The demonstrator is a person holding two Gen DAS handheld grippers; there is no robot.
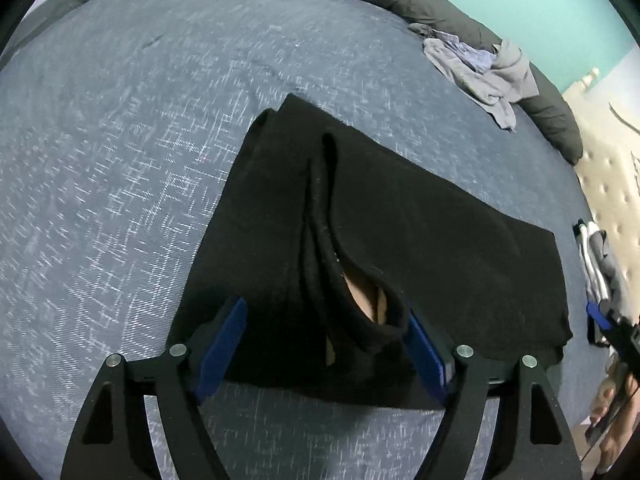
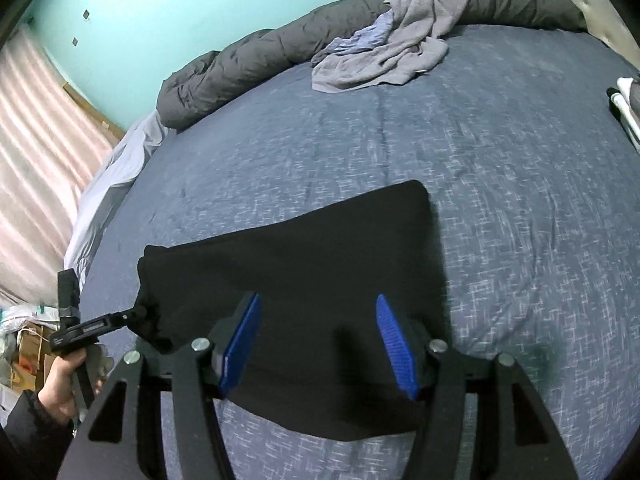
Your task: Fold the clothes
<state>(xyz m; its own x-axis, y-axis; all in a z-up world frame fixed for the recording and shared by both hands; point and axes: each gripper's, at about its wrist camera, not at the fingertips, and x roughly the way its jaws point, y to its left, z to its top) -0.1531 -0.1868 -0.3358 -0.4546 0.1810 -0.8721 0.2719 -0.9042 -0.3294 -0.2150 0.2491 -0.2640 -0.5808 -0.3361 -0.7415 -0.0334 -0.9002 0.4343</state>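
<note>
Garment: folded black knit garment (image 2: 304,280), centre of blue-grey woven bedspread (image 2: 500,208).
Left gripper (image 1: 326,346): wide apart, collar edge between blue pads, not pinched.
Right gripper (image 2: 318,346): apart over garment (nothing held).
Pile: crumpled grey clothes (image 2: 396,44), 12 o'clock.

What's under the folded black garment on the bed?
The black garment lies on the blue-grey flecked bedspread, which shows all around it. Anything directly beneath is covered.
</note>
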